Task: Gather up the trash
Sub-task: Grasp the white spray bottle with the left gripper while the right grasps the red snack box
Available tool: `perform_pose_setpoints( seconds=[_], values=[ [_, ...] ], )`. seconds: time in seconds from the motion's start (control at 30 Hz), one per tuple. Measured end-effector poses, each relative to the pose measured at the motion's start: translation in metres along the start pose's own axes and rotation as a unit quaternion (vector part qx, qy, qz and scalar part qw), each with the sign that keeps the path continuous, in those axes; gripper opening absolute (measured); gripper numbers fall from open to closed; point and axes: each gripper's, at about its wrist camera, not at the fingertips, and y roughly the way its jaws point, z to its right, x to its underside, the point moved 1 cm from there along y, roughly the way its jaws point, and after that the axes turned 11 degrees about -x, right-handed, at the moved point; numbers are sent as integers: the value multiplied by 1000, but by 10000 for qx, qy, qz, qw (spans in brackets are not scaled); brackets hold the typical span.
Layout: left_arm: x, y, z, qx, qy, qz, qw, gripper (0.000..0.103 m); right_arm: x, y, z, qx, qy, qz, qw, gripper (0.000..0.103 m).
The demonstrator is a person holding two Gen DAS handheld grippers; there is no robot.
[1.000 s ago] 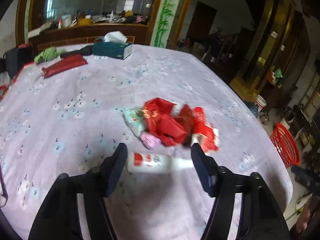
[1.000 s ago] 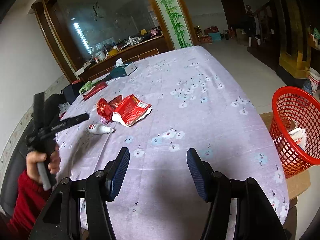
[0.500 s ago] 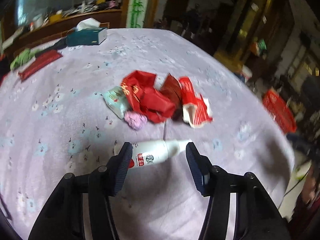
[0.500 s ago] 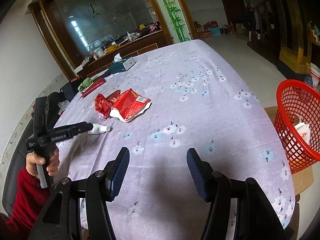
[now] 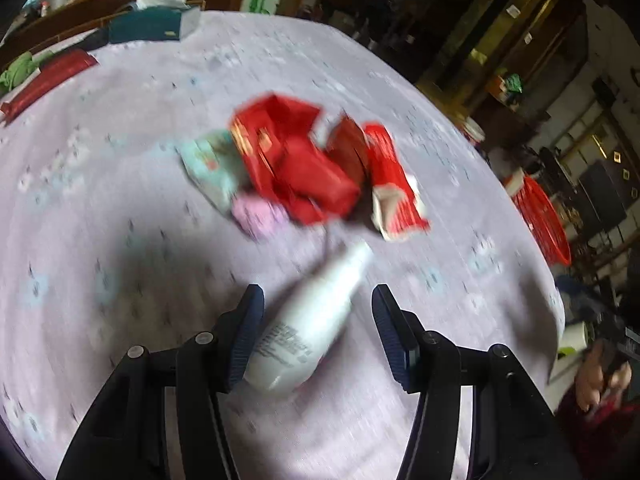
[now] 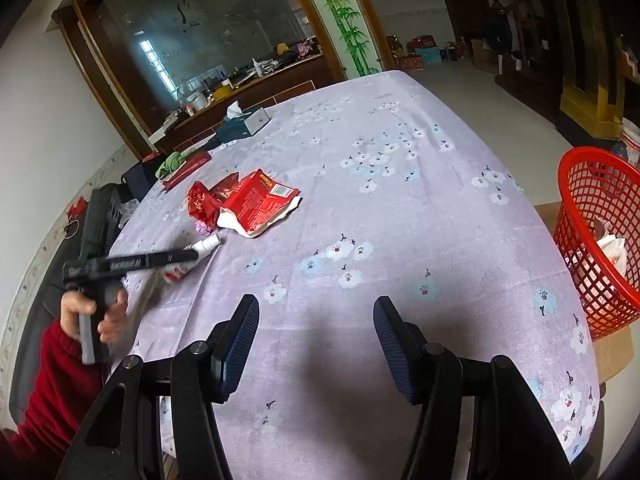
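Straddling the white plastic bottle (image 5: 310, 322), my left gripper (image 5: 316, 334) has its jaws spread wide; the bottle's base sits against the left pad, with a clear gap to the right one, so nothing is clamped. This view is motion-blurred. The bottle lies on its side on the lilac flowered tablecloth (image 6: 400, 208), its narrow neck aimed at the pile of red snack wrappers (image 5: 312, 168) just beyond it. A pink crumpled scrap (image 5: 258, 214) and a pale green packet (image 5: 212, 168) lie against that pile on its left. My right gripper (image 6: 316, 346) hangs wide open over bare cloth, holding nothing. A red mesh basket (image 6: 600, 240) stands off the table's right edge, well apart from the bottle, with some white trash inside.
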Motion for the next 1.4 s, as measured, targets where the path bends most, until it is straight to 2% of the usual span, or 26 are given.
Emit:
perform_pose_setpoints(
  seconds=[0.1, 0.3, 0.43, 0.57, 0.8, 1.0, 1.2, 1.27, 1.3, 1.33, 1.4],
  values=[
    [14, -5, 14, -96, 150, 53, 9998, 54, -2, 2, 1, -18, 30, -5, 10000, 64],
    [20, -5, 33, -916, -165, 257, 9953, 52, -10, 8, -10, -46, -61, -65, 9999, 64],
    [24, -5, 39, -1559, -335, 420, 9863, 28, -26, 17, -29, -21, -222, -125, 9997, 64],
    [34, -14, 33, -1518, -646, 594, 9845, 28, -41, 43, -55, -6, -402, -297, 9987, 64],
    [61, -41, 25, -1706, -995, 1149, 9735, 28, -72, 112, -78, 184, -282, -651, 9973, 64],
    [64, -48, 20, -1610, -1080, 1308, 9723, 29, -88, 177, -93, 719, -380, -915, 9925, 63],
    [65, -51, 22, -1554, -1112, 1413, 9714, 29, -88, 207, -100, 1266, -668, -1005, 9846, 63],
    [66, -51, 23, -1539, -1069, 1422, 9719, 29, -88, 212, -99, 1477, -715, -1028, 9811, 56],
    [66, -51, 24, -1551, -1055, 1436, 9717, 29, -87, 214, -97, 1493, -721, -1044, 9806, 45],
    [66, -51, 25, -1553, -1050, 1441, 9717, 29, -85, 215, -94, 1532, -736, -1082, 9795, 28],
    [67, -53, 25, -1555, -1049, 1471, 9712, 29, -82, 209, -91, 1615, -750, -979, 9791, 25]
  ],
)
